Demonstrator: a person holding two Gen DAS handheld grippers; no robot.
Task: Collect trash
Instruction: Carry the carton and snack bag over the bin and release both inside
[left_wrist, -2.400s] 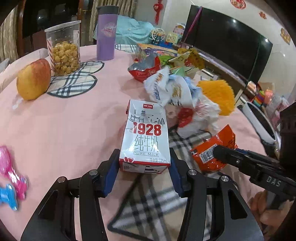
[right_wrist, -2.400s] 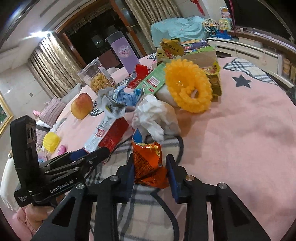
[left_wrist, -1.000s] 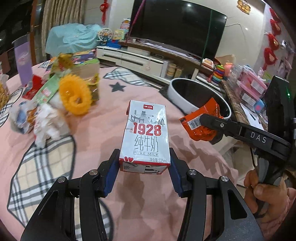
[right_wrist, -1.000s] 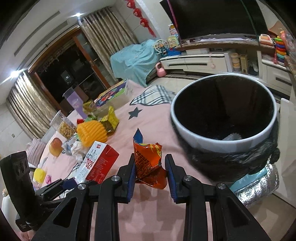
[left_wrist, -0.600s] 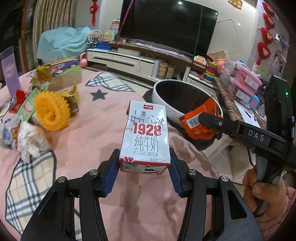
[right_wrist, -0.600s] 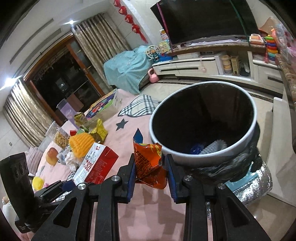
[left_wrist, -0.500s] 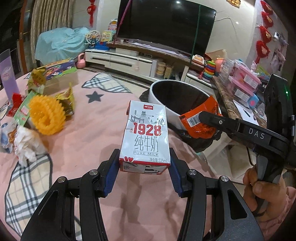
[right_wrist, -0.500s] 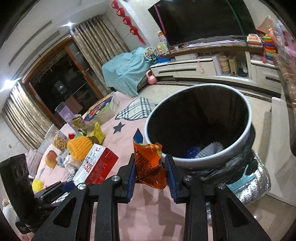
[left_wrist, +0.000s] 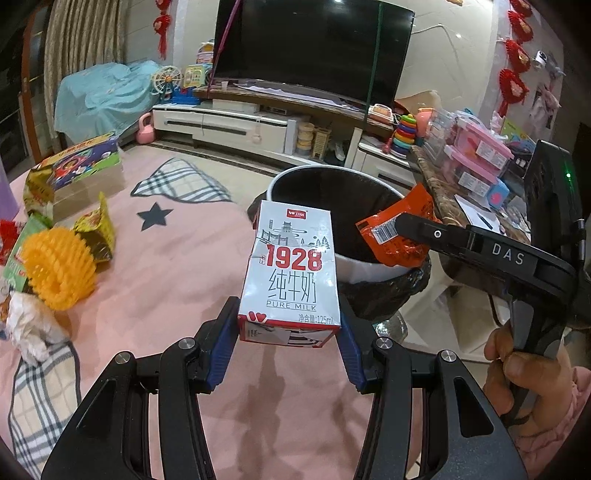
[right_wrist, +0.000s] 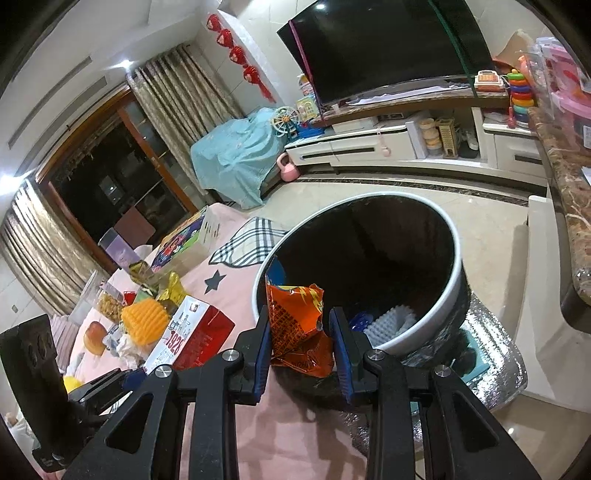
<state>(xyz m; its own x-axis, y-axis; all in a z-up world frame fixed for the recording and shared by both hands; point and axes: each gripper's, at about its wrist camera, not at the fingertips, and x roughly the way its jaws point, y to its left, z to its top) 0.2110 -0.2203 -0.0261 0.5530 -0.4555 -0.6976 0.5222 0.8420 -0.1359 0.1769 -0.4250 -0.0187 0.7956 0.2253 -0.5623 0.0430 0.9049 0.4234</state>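
My left gripper (left_wrist: 286, 347) is shut on a white "1928" milk carton (left_wrist: 291, 273), held above the pink table near its edge. The carton shows red-sided in the right wrist view (right_wrist: 192, 341). My right gripper (right_wrist: 301, 345) is shut on a crumpled orange snack wrapper (right_wrist: 295, 321), which also shows in the left wrist view (left_wrist: 395, 236). It hangs at the near rim of the round bin (right_wrist: 454, 299) with a black liner; the bin (left_wrist: 295, 175) stands just past the table edge. Blue and white trash lies inside.
On the pink tablecloth (left_wrist: 177, 251) to the left lie a yellow spiky ring (left_wrist: 55, 273), crumpled white paper (left_wrist: 27, 328), wrappers and a colourful box (left_wrist: 81, 162). A TV stand (left_wrist: 236, 125) and a counter with toys (left_wrist: 476, 162) stand beyond the bin.
Both grippers have swung from the trash pile toward the bin with their loads. The wrapper now sits over the bin's near rim and the carton is closer to it.
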